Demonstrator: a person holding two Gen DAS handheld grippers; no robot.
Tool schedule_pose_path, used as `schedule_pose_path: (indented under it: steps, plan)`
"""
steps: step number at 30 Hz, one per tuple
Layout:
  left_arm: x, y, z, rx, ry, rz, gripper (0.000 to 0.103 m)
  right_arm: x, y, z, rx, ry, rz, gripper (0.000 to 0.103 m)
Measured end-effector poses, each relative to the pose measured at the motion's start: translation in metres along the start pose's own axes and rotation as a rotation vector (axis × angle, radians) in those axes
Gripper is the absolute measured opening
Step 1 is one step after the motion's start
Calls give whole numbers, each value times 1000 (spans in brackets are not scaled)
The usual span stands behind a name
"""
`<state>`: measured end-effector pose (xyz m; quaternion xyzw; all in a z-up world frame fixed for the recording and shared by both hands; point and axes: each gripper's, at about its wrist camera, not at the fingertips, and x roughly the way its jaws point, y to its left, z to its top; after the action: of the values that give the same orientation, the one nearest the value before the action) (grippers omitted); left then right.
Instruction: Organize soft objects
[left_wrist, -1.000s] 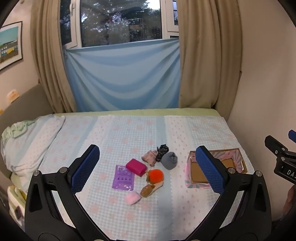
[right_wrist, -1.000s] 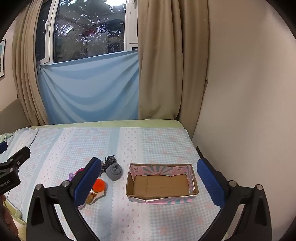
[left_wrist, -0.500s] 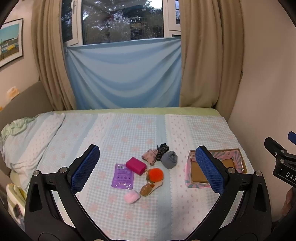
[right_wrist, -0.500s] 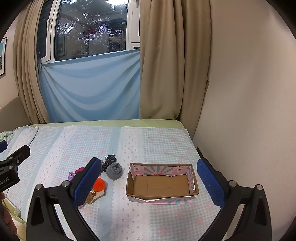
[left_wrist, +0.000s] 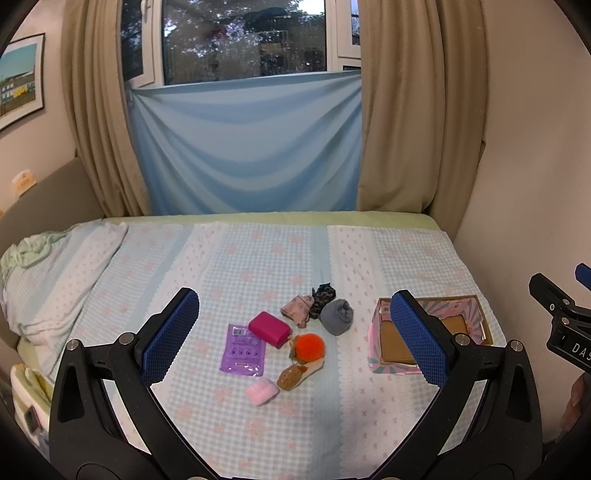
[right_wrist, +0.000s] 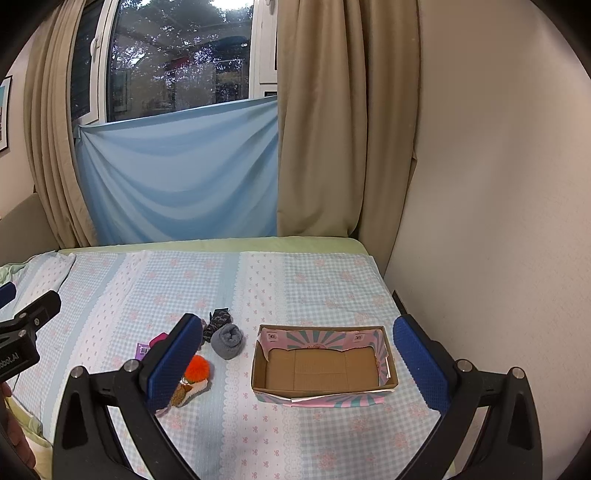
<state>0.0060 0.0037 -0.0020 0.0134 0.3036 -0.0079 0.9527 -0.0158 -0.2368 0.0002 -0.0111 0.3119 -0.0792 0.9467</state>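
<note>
Small soft things lie clustered on the checked bedspread: a grey rolled sock (left_wrist: 336, 316) (right_wrist: 228, 340), a dark patterned sock (left_wrist: 322, 294), a pink patterned cloth (left_wrist: 297, 308), a magenta pouch (left_wrist: 269, 328), an orange pompom (left_wrist: 309, 346) (right_wrist: 198, 369), a brown plush (left_wrist: 293, 375), a pale pink puff (left_wrist: 261, 392) and a purple packet (left_wrist: 242, 350). An empty cardboard box (right_wrist: 325, 395) (left_wrist: 476, 314) stands to their right. My left gripper (left_wrist: 295, 338) is open above the cluster. My right gripper (right_wrist: 295, 362) is open and empty above the box.
The bed (right_wrist: 306, 277) runs back to a blue cloth (left_wrist: 243, 144) and beige curtains under a window. A wall (right_wrist: 498, 221) borders the bed on the right. A rumpled pillow (left_wrist: 55, 269) lies at the left.
Both grippers have drifted slightly; the views shift a little. Nothing on the bed has moved, and both stay open.
</note>
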Motion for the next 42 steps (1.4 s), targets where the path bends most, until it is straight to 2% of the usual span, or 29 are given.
schedule_pose_path:
  steps: [42]
  plan:
    - [15, 3, 2, -1, 29, -27, 103, -6, 5, 1, 18, 13, -21, 103]
